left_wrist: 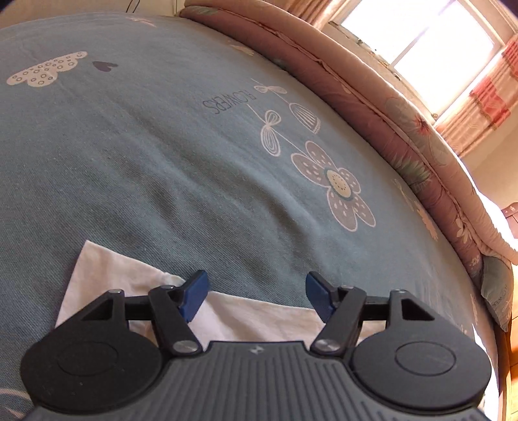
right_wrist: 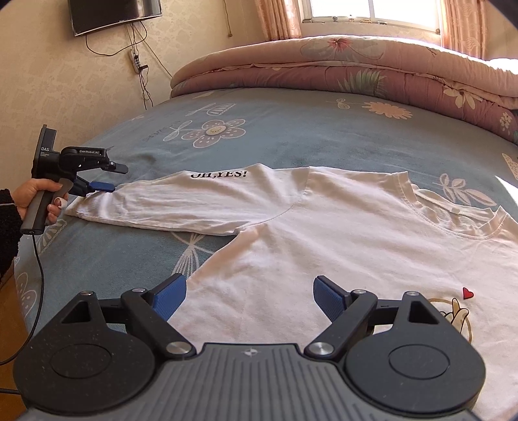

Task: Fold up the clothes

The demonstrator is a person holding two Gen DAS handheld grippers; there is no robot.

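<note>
A white T-shirt [right_wrist: 323, 233] lies flat on the blue-grey flowered bed sheet [right_wrist: 291, 136], neck opening to the right. One sleeve [right_wrist: 181, 204], printed "OH,YES!", stretches left. My left gripper [right_wrist: 118, 178], held by a hand [right_wrist: 35, 194], stands open at the sleeve's hem end. In the left wrist view the left gripper [left_wrist: 257, 291] hovers open over the white sleeve edge [left_wrist: 233, 315], nothing between its blue fingers. My right gripper [right_wrist: 249, 294] is open low over the shirt's body near the armpit, holding nothing.
A rolled pink floral quilt [right_wrist: 356, 68] runs along the far side of the bed below the window [right_wrist: 372, 13]. A wall television [right_wrist: 113, 13] and hanging cables are at the back left. The bed's left edge drops to a wooden floor [right_wrist: 9, 317].
</note>
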